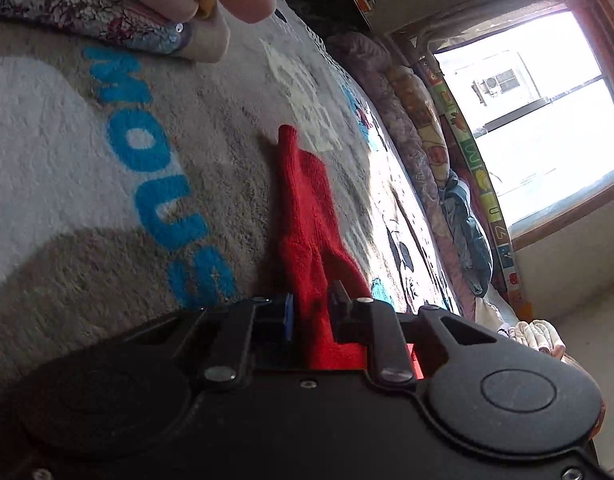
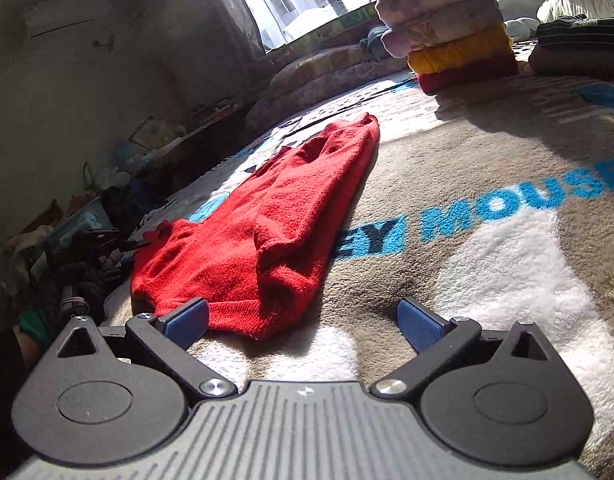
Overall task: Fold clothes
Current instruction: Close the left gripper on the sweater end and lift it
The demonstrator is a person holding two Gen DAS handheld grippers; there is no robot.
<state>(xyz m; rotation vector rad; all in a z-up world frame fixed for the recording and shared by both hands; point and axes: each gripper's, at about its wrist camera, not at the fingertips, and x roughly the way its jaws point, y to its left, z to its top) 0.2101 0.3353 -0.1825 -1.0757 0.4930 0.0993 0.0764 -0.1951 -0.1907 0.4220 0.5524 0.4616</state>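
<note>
The left tongs (image 1: pixel 310 312) are clamped on an edge of the red sweater (image 2: pixel 267 232), which lies flat on the blanket (image 2: pixel 487 280). The right tongs (image 2: pixel 303 322) gape apart at its near hem.

Left claw (image 1: pixel 310 312) clamps red cloth between its nearly closed fingers; right claw (image 2: pixel 303 322) spreads wide, holding nothing.
</note>
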